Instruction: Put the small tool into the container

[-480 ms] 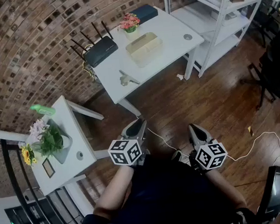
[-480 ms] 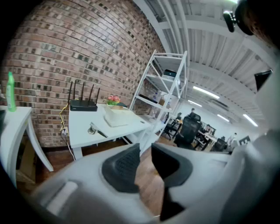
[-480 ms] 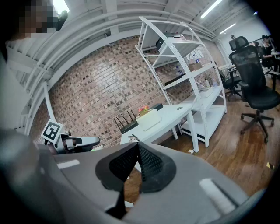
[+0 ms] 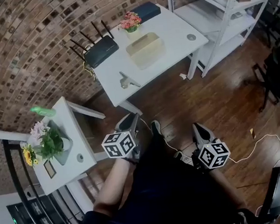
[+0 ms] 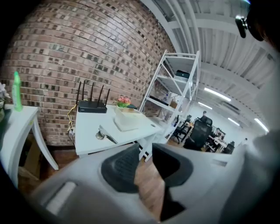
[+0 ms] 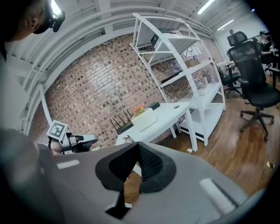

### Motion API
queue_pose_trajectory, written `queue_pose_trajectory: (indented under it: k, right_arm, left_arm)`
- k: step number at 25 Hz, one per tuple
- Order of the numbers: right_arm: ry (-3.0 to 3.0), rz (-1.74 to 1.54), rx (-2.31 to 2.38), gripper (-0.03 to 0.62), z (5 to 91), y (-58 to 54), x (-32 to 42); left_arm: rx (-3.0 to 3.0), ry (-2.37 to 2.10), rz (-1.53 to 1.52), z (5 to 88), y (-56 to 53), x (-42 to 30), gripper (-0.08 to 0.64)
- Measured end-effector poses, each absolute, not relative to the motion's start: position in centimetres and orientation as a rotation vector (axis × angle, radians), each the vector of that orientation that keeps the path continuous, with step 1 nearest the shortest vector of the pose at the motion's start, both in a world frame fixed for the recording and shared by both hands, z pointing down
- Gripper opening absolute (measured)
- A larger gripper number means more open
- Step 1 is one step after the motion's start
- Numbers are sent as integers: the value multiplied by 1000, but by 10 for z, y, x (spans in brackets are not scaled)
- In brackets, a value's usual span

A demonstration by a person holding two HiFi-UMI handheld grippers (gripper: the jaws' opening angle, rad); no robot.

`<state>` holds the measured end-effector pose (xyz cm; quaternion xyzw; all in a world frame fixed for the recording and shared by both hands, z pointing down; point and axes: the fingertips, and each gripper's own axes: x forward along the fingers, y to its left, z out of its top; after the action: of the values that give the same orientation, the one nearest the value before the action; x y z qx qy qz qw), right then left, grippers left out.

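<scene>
Item: small tool (image 4: 127, 80), a pale metal piece lying flat on the white table (image 4: 171, 29), near the table's front edge and toward its left end. Its long axis slants: the bulkier end sits to the left, and the slim end points right and toward the front edge. What kind of tool it is cannot be told. Destination: container (image 4: 145, 49), a cream open tray on the same table, behind the tool and to its right, near it but not touching. A black router (image 4: 99, 51) stands to the container's left and a flower pot (image 4: 130, 22) behind it. Position relative to the tools: the small tool lies almost straight ahead of the left gripper (image 4: 130, 119), well apart from it, with bare wooden floor (image 4: 227, 95) between. The right gripper (image 4: 196, 127) is farther off and to the tool's right, so the left appears better placed to reach. Condition of the tools: the left gripper's jaws stand partly apart with only floor showing between the pads, so it holds nothing. The right gripper's jaws meet at the tips, closed and empty. Neither gripper touches the table or anything on it.
</scene>
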<state>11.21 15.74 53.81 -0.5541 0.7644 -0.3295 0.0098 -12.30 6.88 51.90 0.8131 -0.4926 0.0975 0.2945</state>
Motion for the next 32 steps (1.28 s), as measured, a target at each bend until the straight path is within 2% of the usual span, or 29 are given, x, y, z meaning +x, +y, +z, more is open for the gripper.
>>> queue_pose_trajectory:
  k: [7, 15, 25, 27, 30, 32]
  right_arm:
    - [2295, -1013, -1883, 8, 532, 93, 141]
    - [2395, -1034, -1905, 8, 527, 1, 106]
    - [2534, -1034, -1835, 8, 518, -79, 51]
    - [2561, -1036, -1815, 8, 517, -86, 48]
    - [2610, -1034, -1756, 8, 519, -97, 45]
    - [2637, -1024, -1714, 9, 519, -104, 47]
  left_arm:
    - [2058, -1389, 255, 556, -35, -157, 51]
    - [1820, -1282, 291, 648, -117, -208, 154]
    - [1622, -1086, 143, 694, -160, -210, 163]
    - [1593, -1051, 113, 699, -165, -204, 158]
    - [1562, -1011, 70, 703, -173, -197, 74]
    - [1545, -1016, 66, 705, -174, -197, 55]
